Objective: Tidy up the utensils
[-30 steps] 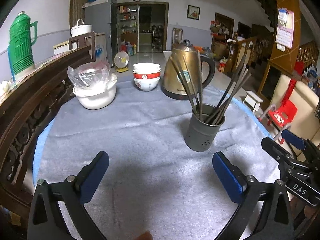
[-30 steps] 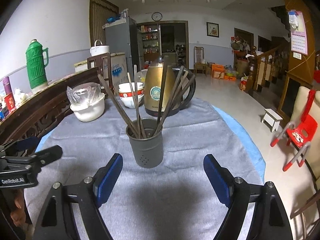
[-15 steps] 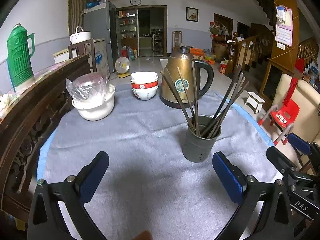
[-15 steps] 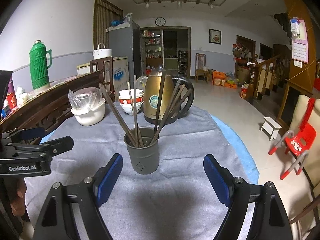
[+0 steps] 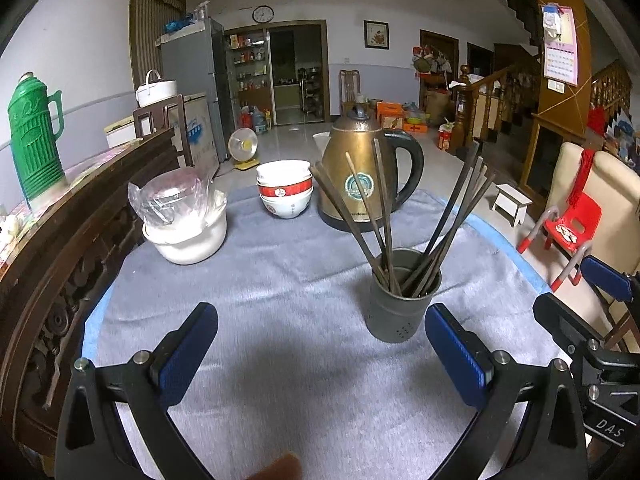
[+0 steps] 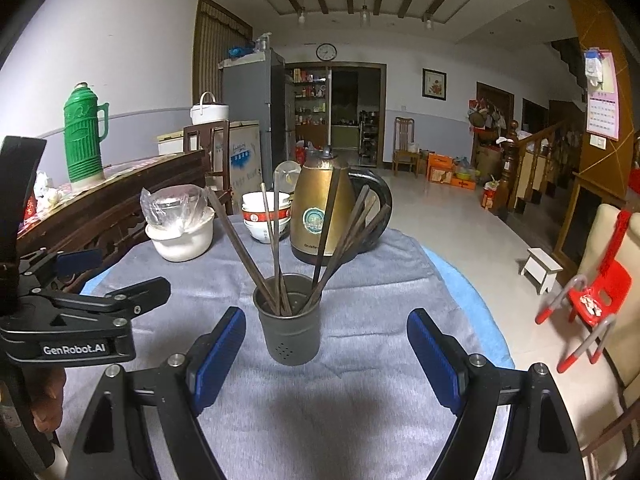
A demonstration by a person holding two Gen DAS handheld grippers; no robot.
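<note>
A dark grey perforated holder point(image 5: 400, 316) point(image 6: 294, 336) stands on the grey tablecloth point(image 5: 280, 320). It holds several long dark chopsticks point(image 5: 380, 216) point(image 6: 276, 248), fanned out to both sides. My left gripper point(image 5: 320, 332) is open over bare cloth, and the holder lies just ahead of its right finger. My right gripper point(image 6: 326, 328) is open too, with the holder straight ahead between its blue pads point(image 6: 216, 356) and touching neither. Each gripper shows in the other's view: the left gripper point(image 6: 120, 276) at the left edge, the right gripper point(image 5: 576, 292) at the right edge.
Behind the holder stand a brass kettle point(image 5: 360, 176), stacked red-and-white bowls point(image 5: 285, 192) and a white pot under a plastic bag point(image 5: 184, 224). A carved wooden sideboard point(image 5: 80, 240) with a green thermos point(image 5: 34, 140) runs along the left. The table's edge curves round on the right.
The holder has slid lower in both views as the cameras tipped up a little. In the right wrist view the left gripper has risen. Both pairs of jaws stay wide.
</note>
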